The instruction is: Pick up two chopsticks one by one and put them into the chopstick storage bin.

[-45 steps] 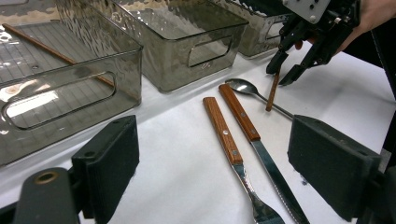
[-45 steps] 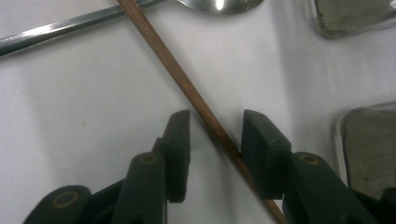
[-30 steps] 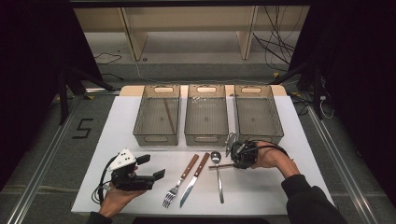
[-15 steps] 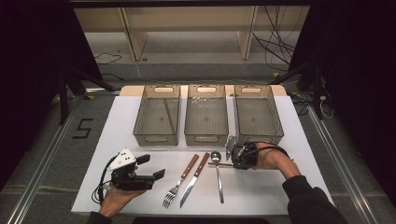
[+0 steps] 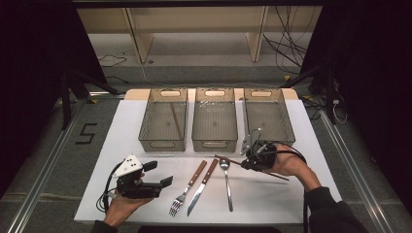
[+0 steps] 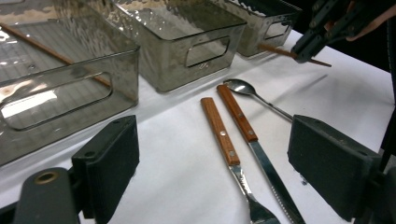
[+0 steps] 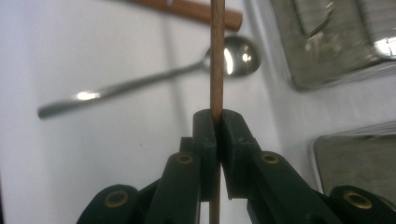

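Now our right gripper had just clamped the chopstick between its jaws and lifted it off the table; left gripper idle, jaws wide apart.

The high view looks forward and down over the white table. Both gripper views sit low and close — sharing the shiny steel spoon.

Matt wooden chopstick; glossy metal spoon; translucent plastic bins.

bins – three | fork – knife – spoon
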